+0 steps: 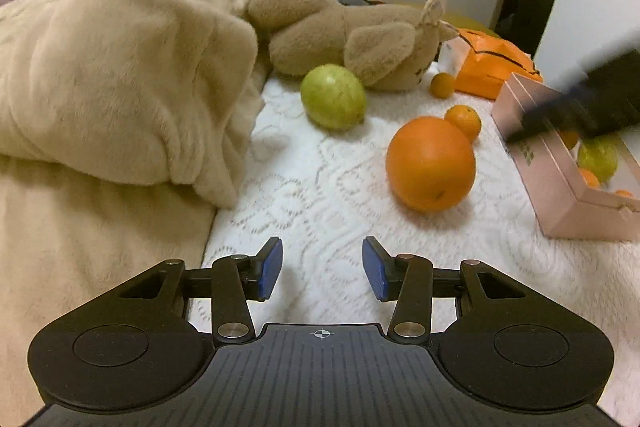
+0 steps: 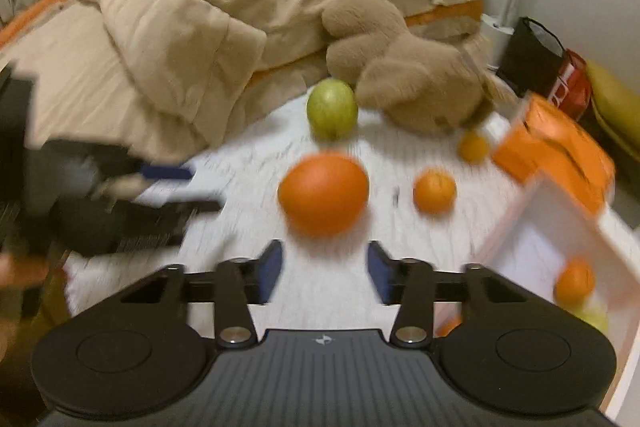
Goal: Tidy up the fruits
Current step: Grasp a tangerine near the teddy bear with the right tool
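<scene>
On the bed's far left lies a heaped beige blanket (image 1: pixel 120 67), and right of it a tan plush toy (image 1: pixel 352 39) sprawls across the white textured cover (image 1: pixel 320 195). Near the middle, the left gripper (image 1: pixel 322 269) hangs low over bare cover with its blue-padded fingers (image 1: pixel 270 269) spread apart and holding nothing. Farther off, a green fruit (image 1: pixel 334 97) sits just beside the plush toy. Right of it rests a large orange (image 1: pixel 431 163), with a small orange (image 1: pixel 464 121) touching its far right side, and another small orange (image 1: pixel 442 85) lies farther back beside an orange bag (image 1: pixel 492 67). At the right edge stands an open pink box (image 1: pixel 560 187) holding a green fruit and several small oranges; a dark, motion-blurred shape crosses above its far wall. From the right wrist view, which is blurred, the right gripper (image 2: pixel 325 269) hovers just near the large orange (image 2: pixel 324 193), its fingers (image 2: pixel 272 269) also wide apart and empty.
</scene>
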